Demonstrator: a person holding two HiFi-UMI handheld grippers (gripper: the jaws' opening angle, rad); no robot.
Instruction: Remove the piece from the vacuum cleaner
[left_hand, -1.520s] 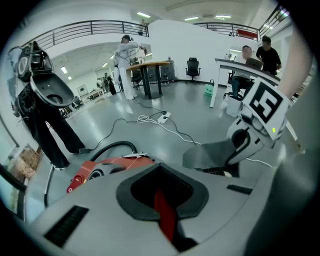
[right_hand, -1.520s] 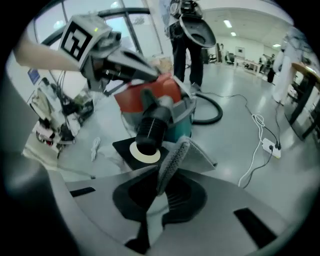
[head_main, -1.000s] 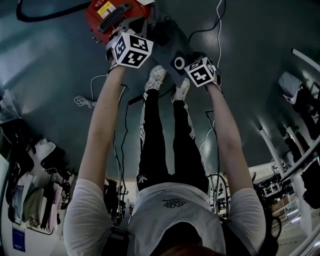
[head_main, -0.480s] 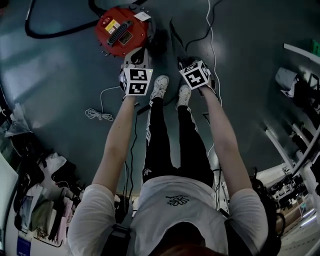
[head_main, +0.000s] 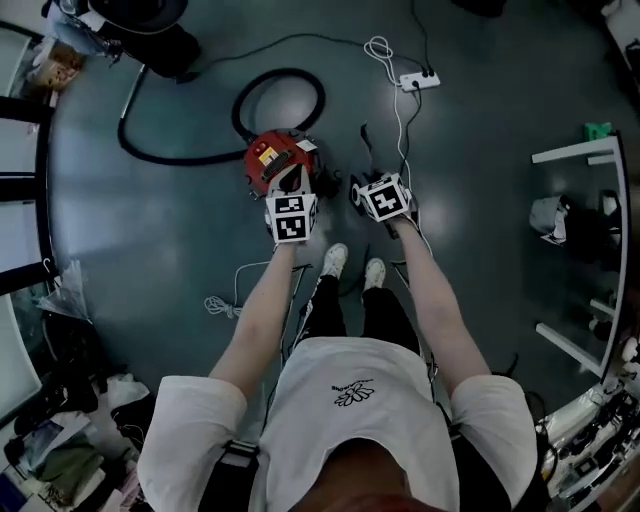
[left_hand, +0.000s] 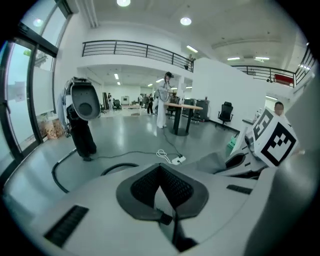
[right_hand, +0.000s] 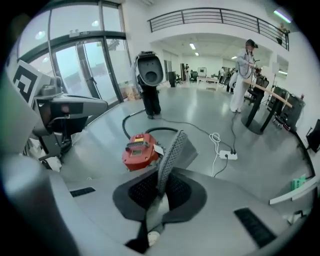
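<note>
— Nearest entry?
— My right claw (right_hand: 160, 192), clenched on the grey mesh piece (right_hand: 172, 147). My left claw (left_hand: 161, 186) is clenched, empty.
— Farther?
— The red vacuum cleaner (right_hand: 139, 150) sits on the floor (right_hand: 210, 117), apart. I'd grip firmly and carry the piece clear.

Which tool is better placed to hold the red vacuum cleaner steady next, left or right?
Probably left. The left tool is shut on nothing and, in the head view, is the one nearer the vacuum cleaner. The right tool is clamped on the gray piece, so it is busy.
</note>
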